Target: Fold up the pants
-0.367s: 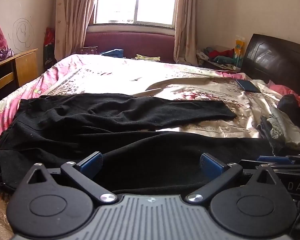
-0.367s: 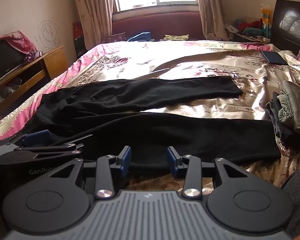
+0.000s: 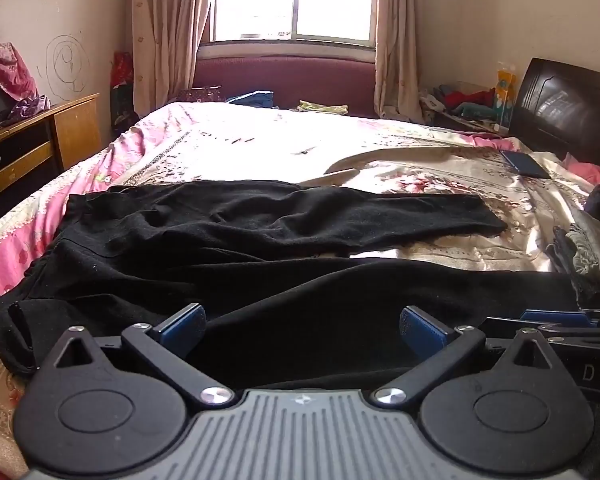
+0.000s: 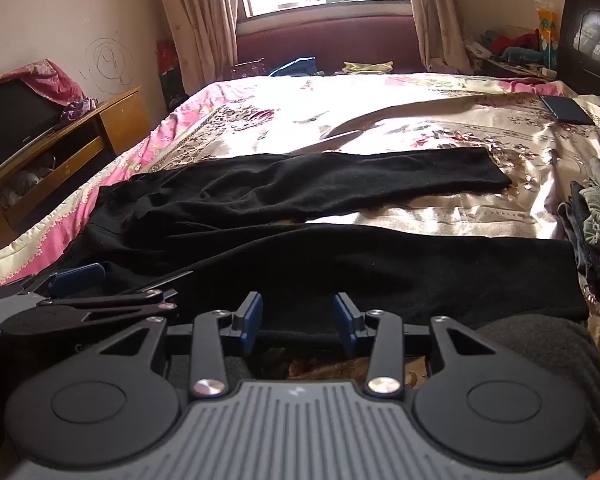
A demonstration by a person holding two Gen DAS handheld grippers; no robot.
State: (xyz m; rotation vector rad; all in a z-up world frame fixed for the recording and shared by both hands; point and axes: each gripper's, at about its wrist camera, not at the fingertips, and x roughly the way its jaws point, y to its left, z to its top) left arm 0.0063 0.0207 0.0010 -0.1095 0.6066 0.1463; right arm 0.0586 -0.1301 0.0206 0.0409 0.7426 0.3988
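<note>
The black pants (image 3: 284, 264) lie spread flat on the bed (image 3: 228, 148) just ahead of both tongs, legs apart, likely laid out for a first fold. The left tongs (image 3: 302, 322) gape wide over the near leg; the right tongs (image 4: 298, 320) stand part open at its hem, gripping nothing. Beyond them, a curtained window (image 3: 294, 0) lights the room.

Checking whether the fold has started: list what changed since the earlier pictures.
Almost nothing. The left gripper is open wide and the right gripper partly open, both over the near edge of the black pants, gripping nothing. The pants lie spread on the bed as before, legs apart.
</note>
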